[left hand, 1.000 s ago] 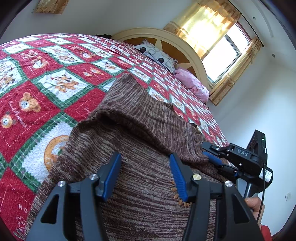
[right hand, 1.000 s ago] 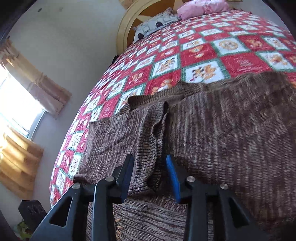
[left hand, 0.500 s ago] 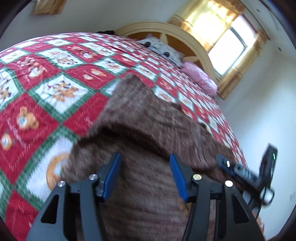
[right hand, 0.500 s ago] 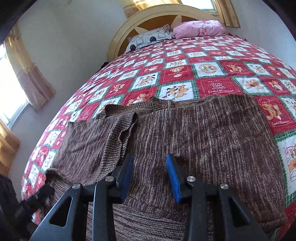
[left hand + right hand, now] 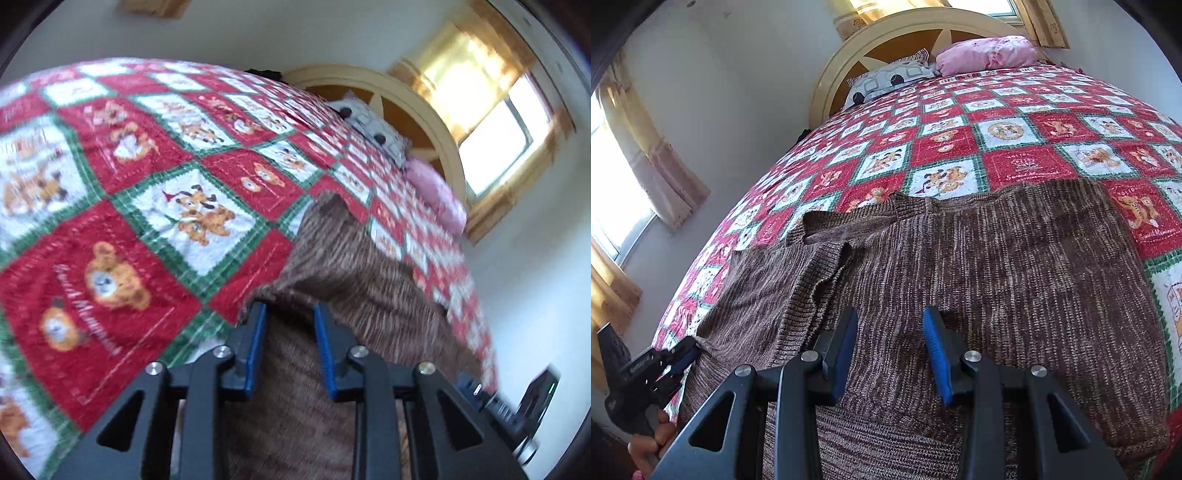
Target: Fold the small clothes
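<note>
A brown knitted sweater (image 5: pixel 997 266), flecked with lighter tan in fine vertical ribs, lies across a bedspread (image 5: pixel 1015 140) checked in red and white squares edged with green, the squares printed with orange-brown teddy bears and reindeer-like dogs. At the head edge of the bed, a pink pillow (image 5: pixel 990 55) sits beside a white pillow (image 5: pixel 890 79) patterned with grey outlines and black dots, against a cream headboard (image 5: pixel 905 29) with orange-brown panels. Both grippers are black with blue pads (image 5: pixel 936 350), and golden-yellow curtains (image 5: pixel 469 62) frame the bright window
</note>
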Available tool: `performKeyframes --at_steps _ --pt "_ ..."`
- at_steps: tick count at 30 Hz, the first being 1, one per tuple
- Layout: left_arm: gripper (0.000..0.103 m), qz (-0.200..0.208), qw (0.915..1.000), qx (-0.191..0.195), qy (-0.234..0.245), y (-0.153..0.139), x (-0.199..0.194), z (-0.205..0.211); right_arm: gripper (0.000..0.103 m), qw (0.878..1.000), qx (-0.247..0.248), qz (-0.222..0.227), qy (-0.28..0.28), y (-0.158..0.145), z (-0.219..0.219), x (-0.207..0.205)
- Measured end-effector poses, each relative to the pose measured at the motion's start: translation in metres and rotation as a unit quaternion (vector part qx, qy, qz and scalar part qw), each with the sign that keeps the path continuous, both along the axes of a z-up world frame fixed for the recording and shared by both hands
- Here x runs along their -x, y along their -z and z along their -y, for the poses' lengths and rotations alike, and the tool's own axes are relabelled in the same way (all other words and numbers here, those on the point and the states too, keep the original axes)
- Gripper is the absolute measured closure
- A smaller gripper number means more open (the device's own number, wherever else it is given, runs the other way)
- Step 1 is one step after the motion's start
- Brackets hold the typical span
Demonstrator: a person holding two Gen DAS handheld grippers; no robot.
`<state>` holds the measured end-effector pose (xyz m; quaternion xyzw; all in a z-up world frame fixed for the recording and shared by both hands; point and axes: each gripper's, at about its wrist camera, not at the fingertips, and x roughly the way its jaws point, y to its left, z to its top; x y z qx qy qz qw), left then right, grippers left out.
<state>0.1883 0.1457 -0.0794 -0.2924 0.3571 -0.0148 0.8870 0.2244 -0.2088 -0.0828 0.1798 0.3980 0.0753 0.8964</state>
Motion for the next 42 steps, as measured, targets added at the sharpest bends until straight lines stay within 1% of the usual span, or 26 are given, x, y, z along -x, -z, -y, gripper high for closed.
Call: performKeyframes --at_steps 1,3,5,6,7,8,12,14,16,18,19,20,23,24,25,27,28,29,31,32,33,34,35,37,39,42 --pt "0.065 -0.003 0.9998 -0.017 -0.003 -0.004 0.005 0.000 0.064 1.000 0.000 0.000 0.000 0.000 0.000 0.000" --pt "0.046 0.005 0.9990 -0.040 -0.021 -0.016 0.014 -0.005 0.064 1.000 -0.005 0.000 0.001 0.000 -0.001 0.000" --pt "0.043 0.038 0.9974 -0.053 -0.030 -0.033 0.019 -0.013 0.064 1.000 -0.005 0.001 0.001 0.000 -0.002 0.000" --pt "0.038 0.059 0.9956 -0.066 -0.032 -0.045 0.016 -0.014 0.064 1.000 -0.004 0.000 0.001 0.000 -0.002 0.000" --pt "0.035 0.067 0.9944 -0.075 -0.030 -0.052 0.011 -0.015 0.064 1.000 -0.002 0.000 0.001 0.000 -0.003 0.000" --pt "0.030 0.073 0.9921 -0.098 -0.026 -0.062 0.000 -0.011 0.064 1.000 0.000 0.000 0.000 0.000 -0.002 0.000" --pt "0.029 0.081 0.9787 -0.189 0.010 -0.077 -0.058 0.005 0.064 1.000 0.000 0.001 0.000 0.000 -0.002 0.000" --pt "0.029 0.053 0.9726 -0.224 0.029 -0.068 -0.087 0.011 0.064 1.000 -0.001 0.002 0.001 0.000 -0.003 0.000" --pt "0.029 0.033 0.9694 -0.235 0.061 -0.057 -0.106 0.016 0.064 1.000 0.001 0.002 0.000 0.000 -0.003 0.000" --pt "0.029 0.018 0.9607 -0.262 0.089 -0.046 -0.125 0.025 0.064 1.000 0.003 0.002 0.000 0.000 -0.003 0.001" --pt "0.029 -0.001 0.9549 -0.279 0.100 -0.038 -0.138 0.027 0.064 1.000 0.004 0.002 0.000 -0.001 -0.003 0.001" --pt "0.029 -0.014 0.9532 -0.282 0.109 -0.035 -0.143 0.028 0.064 1.000 0.005 0.002 0.000 -0.001 -0.003 0.001" --pt "0.029 -0.047 0.9504 -0.257 0.168 -0.025 -0.164 0.034 0.064 1.000 0.019 0.006 0.010 -0.006 -0.005 0.005" --pt "0.028 -0.048 0.9474 -0.259 0.182 -0.024 -0.168 0.037 0.064 0.999 0.044 0.017 0.025 -0.014 -0.010 0.010" --pt "0.028 -0.044 0.9405 -0.269 0.203 -0.021 -0.173 0.042 0.064 0.997 0.056 0.033 0.027 -0.022 -0.017 0.016" --pt "0.027 -0.043 0.9292 -0.291 0.224 -0.018 -0.180 0.049 0.064 0.998 0.036 0.055 -0.016 -0.038 -0.045 0.023" --pt "0.027 -0.046 0.9275 -0.290 0.231 -0.016 -0.184 0.051 0.064 0.997 0.032 0.054 -0.043 -0.043 -0.063 0.022" --pt "0.027 -0.047 0.9303 -0.276 0.237 -0.014 -0.188 0.049 0.064 0.995 0.035 0.051 -0.072 -0.046 -0.086 0.019" --pt "0.033 -0.044 0.9370 -0.243 0.247 -0.015 -0.191 0.041 0.064 0.991 0.008 0.025 -0.129 -0.040 -0.136 0.008" --pt "0.055 -0.038 0.9395 -0.218 0.261 -0.015 -0.191 0.035 0.064 0.990 -0.008 0.010 -0.140 -0.036 -0.150 0.003" --pt "0.080 -0.038 0.9398 -0.210 0.267 -0.014 -0.193 0.033 0.064 0.988 -0.026 -0.008 -0.150 -0.028 -0.169 -0.004" --pt "0.083 -0.041 0.9399 -0.201 0.273 -0.011 -0.195 0.030 0.064 0.987 -0.031 -0.020 -0.156 -0.021 -0.187 -0.011" --pt "0.086 -0.032 0.9408 -0.184 0.283 -0.011 -0.194 0.023 0.064 0.987 -0.023 -0.023 -0.158 -0.016 -0.201 -0.016" --pt "0.090 -0.030 0.9395 -0.174 0.293 -0.011 -0.195 0.018 0.064 0.987 -0.004 -0.023 -0.158 -0.008 -0.228 -0.030" --pt "0.094 -0.029 0.9392 -0.165 0.300 -0.011 -0.195 0.013 0.064 0.987 0.000 -0.041 -0.157 0.003 -0.246 -0.041" --pt "0.096 -0.026 0.9387 -0.160 0.304 -0.011 -0.196 0.006 0.065 0.990 0.021 -0.033 -0.133 0.005 -0.256 -0.047"
